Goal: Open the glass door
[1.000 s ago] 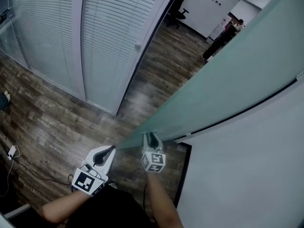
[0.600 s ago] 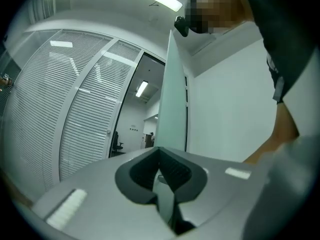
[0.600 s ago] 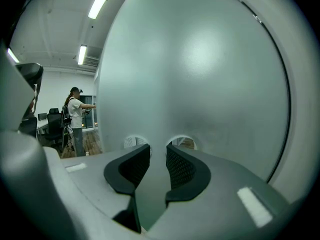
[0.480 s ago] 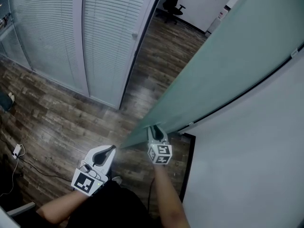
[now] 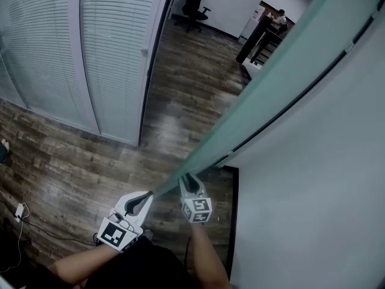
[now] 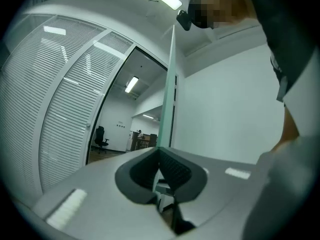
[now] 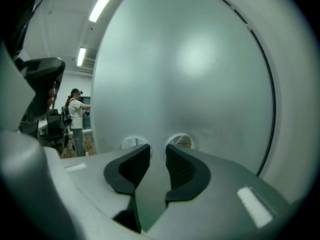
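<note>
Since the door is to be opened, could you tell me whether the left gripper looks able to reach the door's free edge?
Probably yes: the left gripper is right beside the free edge of the glass door, which rises just ahead of its jaws, with nothing in between.

**Head view.** The glass door (image 5: pixel 264 83) runs from bottom centre to upper right. The wall (image 5: pixel 313 179) lies to its right. The floor (image 5: pixel 180 89) lies to its left, and beyond that the blinds partition (image 5: pixel 90 53). A chair (image 5: pixel 194 2) and a person (image 5: pixel 278 18) stand at the far end. The left gripper (image 5: pixel 147 197) is at the door's near edge. The right gripper (image 5: pixel 188 179) is just beside the door on its wall side. A plug with its cable (image 5: pixel 18 211) lies on the floor at bottom left.
</note>
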Demonstrator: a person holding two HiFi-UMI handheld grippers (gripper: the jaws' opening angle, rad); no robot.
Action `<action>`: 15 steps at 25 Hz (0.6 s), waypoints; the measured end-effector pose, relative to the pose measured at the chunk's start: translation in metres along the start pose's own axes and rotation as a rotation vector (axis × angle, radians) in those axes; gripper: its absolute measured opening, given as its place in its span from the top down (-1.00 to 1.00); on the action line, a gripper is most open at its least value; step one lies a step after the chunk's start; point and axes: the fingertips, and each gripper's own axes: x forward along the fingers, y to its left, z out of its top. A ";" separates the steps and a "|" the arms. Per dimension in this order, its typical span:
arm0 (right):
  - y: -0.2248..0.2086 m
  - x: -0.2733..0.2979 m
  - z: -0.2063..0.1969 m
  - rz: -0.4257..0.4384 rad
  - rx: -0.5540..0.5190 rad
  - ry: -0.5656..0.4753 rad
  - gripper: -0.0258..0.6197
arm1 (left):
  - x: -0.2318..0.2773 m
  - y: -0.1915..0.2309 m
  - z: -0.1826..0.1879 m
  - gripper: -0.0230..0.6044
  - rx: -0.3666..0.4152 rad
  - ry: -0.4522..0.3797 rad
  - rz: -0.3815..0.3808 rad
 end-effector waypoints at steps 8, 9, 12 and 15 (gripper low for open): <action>-0.005 -0.040 -0.014 0.024 -0.020 -0.009 0.60 | 0.013 -0.026 -0.009 0.93 -0.007 0.009 -0.091; -0.006 -0.045 -0.015 0.020 -0.022 -0.010 0.60 | 0.014 -0.028 -0.011 0.93 -0.008 0.015 -0.099; -0.008 -0.057 -0.019 0.009 -0.016 -0.003 0.60 | 0.019 -0.036 -0.015 0.93 -0.010 0.026 -0.126; -0.010 -0.068 -0.022 -0.005 -0.007 -0.001 0.60 | 0.025 -0.053 -0.011 0.93 0.004 0.016 -0.175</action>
